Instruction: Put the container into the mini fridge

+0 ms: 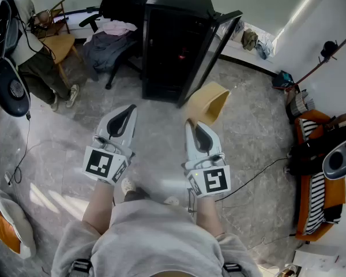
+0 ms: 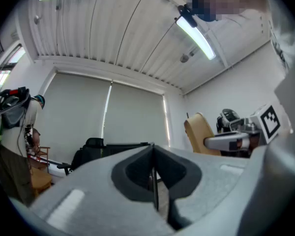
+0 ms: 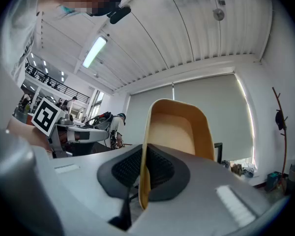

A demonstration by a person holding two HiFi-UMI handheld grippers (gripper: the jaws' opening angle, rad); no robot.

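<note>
Grips container (image 1: 210, 101) by its rim in right claw (image 1: 191, 123), facing open fridge (image 1: 173, 51) for loading; left claw (image 1: 128, 111) together, empty, unneeded.

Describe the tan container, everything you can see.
The container is a tan, thin-walled open tub with rounded corners, paper-like and empty. The right tool is shut on one side wall, holding it tilted above the floor, nothing else touching. It hangs before the black mini fridge, whose door is open.
</note>
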